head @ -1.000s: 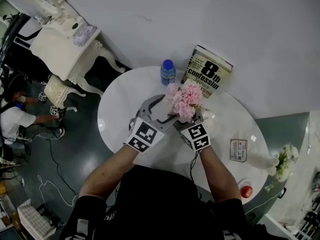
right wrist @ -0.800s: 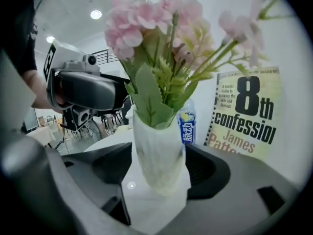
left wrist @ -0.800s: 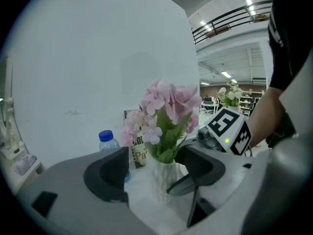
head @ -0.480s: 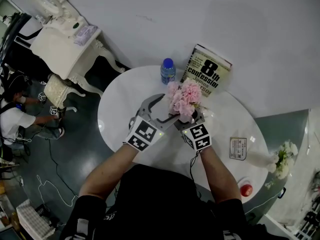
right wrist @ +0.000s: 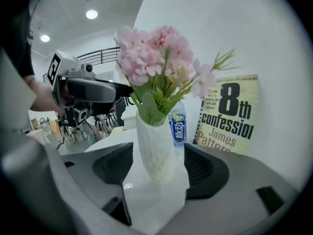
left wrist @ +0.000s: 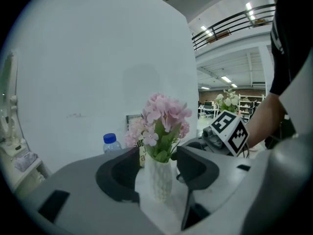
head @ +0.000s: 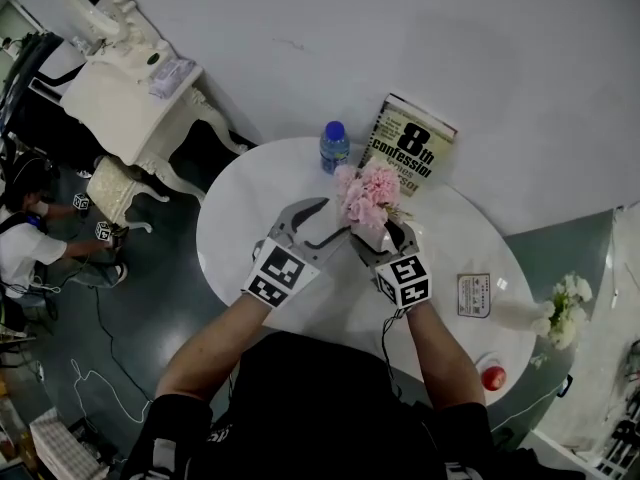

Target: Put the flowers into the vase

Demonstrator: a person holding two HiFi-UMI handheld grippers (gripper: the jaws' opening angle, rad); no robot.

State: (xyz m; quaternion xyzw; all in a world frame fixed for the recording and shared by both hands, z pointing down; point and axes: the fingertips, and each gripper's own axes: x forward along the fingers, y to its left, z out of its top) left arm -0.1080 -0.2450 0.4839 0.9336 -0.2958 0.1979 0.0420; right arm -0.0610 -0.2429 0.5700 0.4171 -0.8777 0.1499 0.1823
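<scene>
Left gripper (left wrist: 157,173): jaws spread and just been closing, with the white textured vase (left wrist: 160,180) between the 2 dark pads (left wrist: 120,175), slim gaps both sides, no squeeze. Right gripper (right wrist: 159,163): jaws also apart, straddling the same vase from the opposite side, clear of it. Vase stands upright on the round glossy white table (head: 250,208), long axis vertical. The pink artificial flowers with green leaves (right wrist: 156,62) are already in it, stems down, blooms up and fanning out. Just behind it are a small clear water bottle with a blue cap (head: 334,146) and a paperback book (head: 412,153) propped against the wall. A small card (head: 474,295) lies well off to the right. Both forearms reach forward from the body, and the grippers tip slightly down and converge on the vase.
</scene>
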